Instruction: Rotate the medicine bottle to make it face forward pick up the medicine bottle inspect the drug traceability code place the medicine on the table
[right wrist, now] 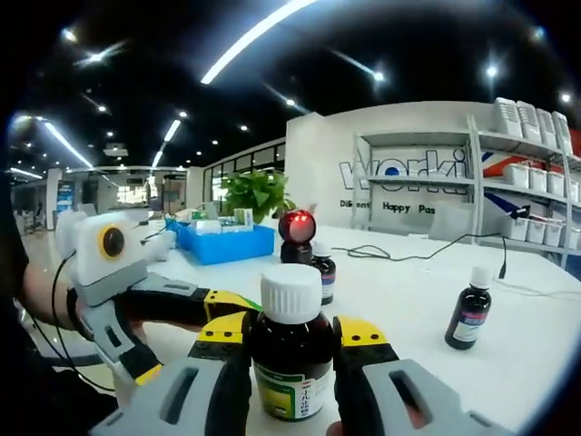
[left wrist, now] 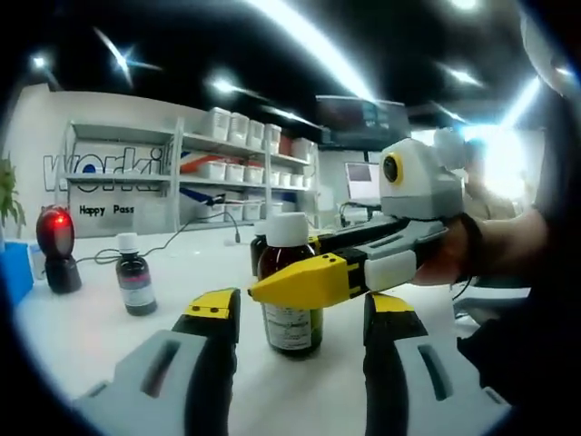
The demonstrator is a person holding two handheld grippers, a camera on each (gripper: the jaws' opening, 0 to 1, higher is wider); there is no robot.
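Standing upright on the white table (right wrist: 399, 282), the medicine bottle (right wrist: 291, 354) is seen dead centre between the yellow-tipped jaws of the right gripper (right wrist: 292, 338), its long axis vertical and its white cap pointing to 12 o'clock in the right gripper view. The jaws are pressed against the brown glass on both sides, so the right gripper is judged to be clamped on the bottle. In the left gripper view the same bottle (left wrist: 290, 289) is found at 12 o'clock from the left gripper (left wrist: 300, 318), whose jaws are spread wide and grasp nothing; the right gripper (left wrist: 313, 280) crosses in from 3 o'clock and is laid across the bottle's shoulder. The bottle is therefore nearer to the right gripper, which is touching it, while the left is kept just short of it. Whether the label now faces forward cannot be told with certainty. Counted in the right gripper view: three brown bottles in all, one held, a second bottle (right wrist: 468, 314) at 3 o'clock and a third bottle (right wrist: 322, 265) at 12 o'clock in front of one red-lit scanner (right wrist: 296, 232). One blue tray (right wrist: 227, 243) is seen at 11 o'clock.
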